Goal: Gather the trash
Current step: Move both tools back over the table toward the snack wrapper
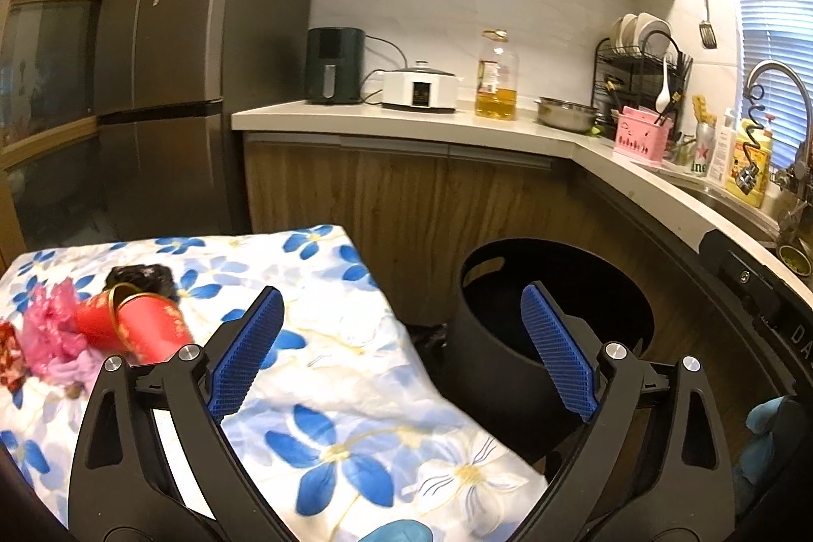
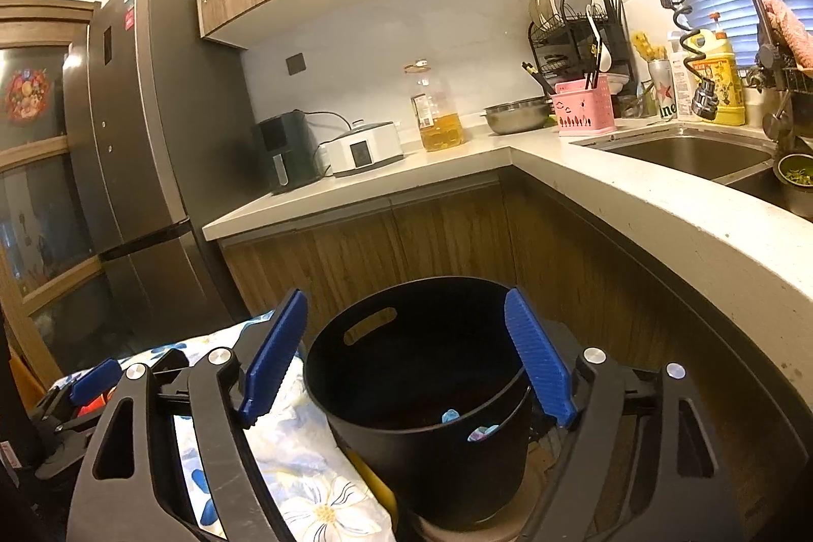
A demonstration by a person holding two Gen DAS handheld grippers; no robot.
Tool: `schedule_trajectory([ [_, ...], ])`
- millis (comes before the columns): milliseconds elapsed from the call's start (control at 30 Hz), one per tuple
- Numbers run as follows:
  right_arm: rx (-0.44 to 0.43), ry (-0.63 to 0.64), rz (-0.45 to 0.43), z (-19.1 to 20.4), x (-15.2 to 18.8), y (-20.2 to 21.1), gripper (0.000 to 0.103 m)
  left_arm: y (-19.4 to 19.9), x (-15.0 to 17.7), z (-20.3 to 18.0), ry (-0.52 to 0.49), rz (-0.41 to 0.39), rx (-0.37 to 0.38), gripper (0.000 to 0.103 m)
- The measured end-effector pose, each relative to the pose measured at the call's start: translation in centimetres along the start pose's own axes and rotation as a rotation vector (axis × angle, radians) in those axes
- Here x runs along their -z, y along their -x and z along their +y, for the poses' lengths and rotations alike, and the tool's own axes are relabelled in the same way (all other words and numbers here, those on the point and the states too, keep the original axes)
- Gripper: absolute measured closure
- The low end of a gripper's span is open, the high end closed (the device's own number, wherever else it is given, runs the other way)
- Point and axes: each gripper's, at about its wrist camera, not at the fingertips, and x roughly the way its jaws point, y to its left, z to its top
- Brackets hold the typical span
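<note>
Hovering over the black bin (image 2: pixel 421 394), right gripper (image 2: pixel 406 356) gaping empty. Left gripper (image 1: pixel 401 349) spreading wide, empty, angling toward red cups (image 1: pixel 134 323) waiting on the floral cloth (image 1: pixel 325 394).

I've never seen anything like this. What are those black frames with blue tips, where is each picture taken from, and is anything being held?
There is no robot here: a person carries a hand-held two-finger gripper in each hand, each with a camera looking along its fingers. One picture comes from the left gripper, the other from the right gripper. The blue ribbed strips are the finger pads. Both grippers are open and hold nothing.

On the blue-flowered white cloth lie two red paper cups on their sides, a crumpled pink plastic bag and a crumpled black bag. Beside the cloth stands a round black bin with handle slots; small light-blue scraps lie inside it.
</note>
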Motion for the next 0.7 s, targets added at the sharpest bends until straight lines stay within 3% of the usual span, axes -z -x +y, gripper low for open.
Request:
schedule_trajectory([
  [700, -0.085, 0.039, 0.011, 6.0, 3.0, 3.1, 0.025, 5.2, 2.1, 6.7, 0.055, -0.021, -0.130, 0.010],
])
